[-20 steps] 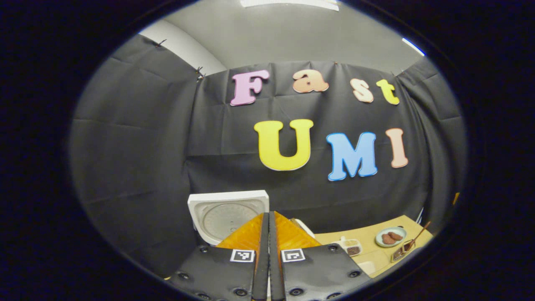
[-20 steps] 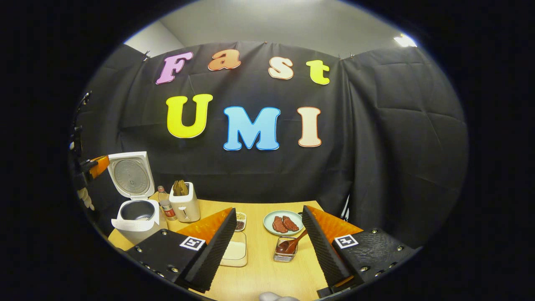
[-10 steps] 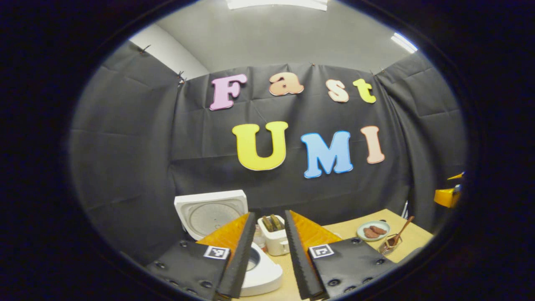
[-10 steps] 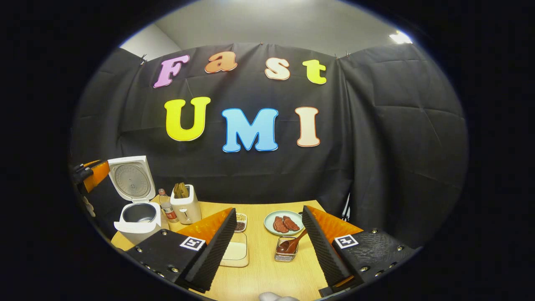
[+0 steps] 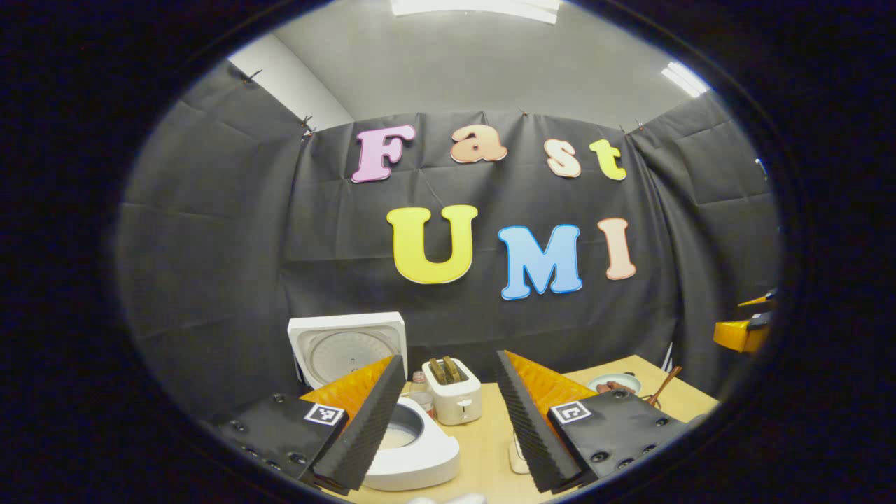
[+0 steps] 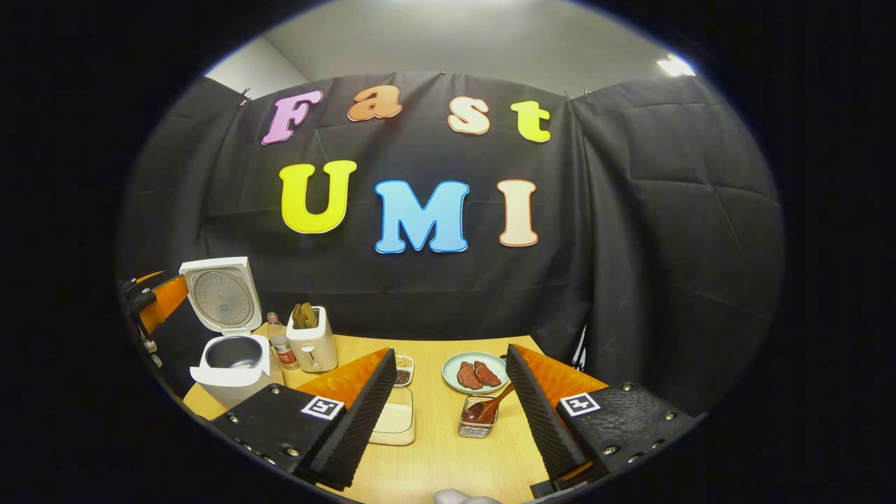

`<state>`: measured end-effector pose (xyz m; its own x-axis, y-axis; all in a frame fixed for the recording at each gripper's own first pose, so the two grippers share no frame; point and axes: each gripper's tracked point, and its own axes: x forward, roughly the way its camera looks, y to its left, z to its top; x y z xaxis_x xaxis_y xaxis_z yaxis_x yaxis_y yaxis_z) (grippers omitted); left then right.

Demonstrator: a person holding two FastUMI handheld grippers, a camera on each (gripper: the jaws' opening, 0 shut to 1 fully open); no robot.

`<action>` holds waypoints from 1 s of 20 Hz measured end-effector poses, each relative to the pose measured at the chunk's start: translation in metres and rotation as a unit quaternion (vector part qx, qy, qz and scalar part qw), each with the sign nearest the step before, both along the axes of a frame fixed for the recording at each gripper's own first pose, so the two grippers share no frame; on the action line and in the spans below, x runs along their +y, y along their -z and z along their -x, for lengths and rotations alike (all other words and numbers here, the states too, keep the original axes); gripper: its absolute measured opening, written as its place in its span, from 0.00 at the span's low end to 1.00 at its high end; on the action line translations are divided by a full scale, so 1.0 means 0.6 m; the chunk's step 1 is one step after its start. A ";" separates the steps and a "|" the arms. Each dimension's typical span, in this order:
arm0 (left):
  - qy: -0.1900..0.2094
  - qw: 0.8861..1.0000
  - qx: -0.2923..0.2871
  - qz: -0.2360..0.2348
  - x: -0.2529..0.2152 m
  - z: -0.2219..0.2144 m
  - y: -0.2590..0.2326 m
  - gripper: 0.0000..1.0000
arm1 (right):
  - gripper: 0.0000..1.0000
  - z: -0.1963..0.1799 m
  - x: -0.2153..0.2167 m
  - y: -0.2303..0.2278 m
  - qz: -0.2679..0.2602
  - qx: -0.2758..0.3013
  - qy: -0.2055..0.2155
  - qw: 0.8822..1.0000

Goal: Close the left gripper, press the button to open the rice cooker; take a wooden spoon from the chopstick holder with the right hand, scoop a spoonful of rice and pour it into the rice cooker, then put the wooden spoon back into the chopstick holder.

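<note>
With one rice cooker [image 6: 231, 357] open, one wooden spoon [image 6: 490, 408]

Toaster [image 6: 311, 343]: I see it upright, slices in its slots.
Bottle [image 6: 281, 346]: just left of the toaster.
Plate [image 6: 474, 372]: two brown pieces on it.
Small dish [image 6: 402, 371]: dark grains.
Bench [image 6: 448, 455]: light wood.

Your left gripper view looks from the table's left end, close above the open rice cooker [image 5: 409, 448], facing the back wall. Your right gripper view sits farther right and back, looking down the wooden table [image 6: 448, 448] toward the same wall. Both views share the rice cooker, the toaster [image 5: 453, 400] and the plate [image 6: 474, 371].
</note>
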<state>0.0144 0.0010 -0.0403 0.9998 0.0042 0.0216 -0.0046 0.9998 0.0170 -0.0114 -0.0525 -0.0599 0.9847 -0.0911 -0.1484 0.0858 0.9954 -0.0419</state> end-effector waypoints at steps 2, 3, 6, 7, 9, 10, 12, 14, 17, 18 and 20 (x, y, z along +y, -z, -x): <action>0.001 1.000 -0.002 0.000 -0.003 0.001 -0.001 0.94 | 0.96 0.002 -0.003 0.001 0.000 0.001 0.001 1.000; 0.002 1.000 -0.004 0.000 -0.006 0.004 -0.003 0.94 | 0.96 0.003 -0.002 0.006 -0.001 0.001 0.001 1.000; 0.007 1.000 -0.010 0.003 -0.016 0.011 -0.009 0.93 | 0.96 0.007 -0.012 0.029 -0.004 0.007 0.008 1.000; 0.010 1.000 -0.013 0.004 -0.020 0.014 -0.010 0.95 | 0.96 0.008 -0.017 0.044 -0.009 0.012 0.012 1.000; 0.017 1.000 -0.021 0.008 -0.031 0.019 -0.015 0.94 | 0.96 0.011 -0.029 0.084 -0.022 0.023 0.023 0.999; 0.018 1.000 -0.021 0.010 -0.035 0.020 -0.014 0.94 | 0.96 0.011 -0.037 0.108 -0.028 0.032 0.027 0.999; 0.027 0.999 -0.018 0.007 -0.049 0.019 -0.009 0.94 | 0.96 0.011 -0.043 0.153 -0.053 0.041 0.028 0.997; 0.034 0.999 -0.019 -0.002 -0.061 0.020 0.000 0.94 | 0.96 0.004 -0.059 0.200 -0.075 0.049 0.033 0.995; 0.036 0.999 -0.004 -0.016 -0.081 0.018 0.022 0.94 | 0.96 -0.024 -0.089 0.264 -0.096 0.067 0.044 0.992; 0.035 0.999 0.001 -0.010 -0.088 0.020 0.026 0.94 | 0.96 -0.038 -0.102 0.285 -0.104 0.073 0.048 0.991; 0.036 0.999 0.004 0.008 -0.109 0.022 0.027 0.96 | 0.97 -0.077 -0.128 0.319 -0.123 0.080 0.059 0.987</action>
<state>0.0013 -0.0642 -0.0564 0.9976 -0.0678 0.0134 0.0677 0.9977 0.0012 0.0346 -0.1294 -0.2511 0.9311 -0.1464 -0.3340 0.2144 0.9606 0.1767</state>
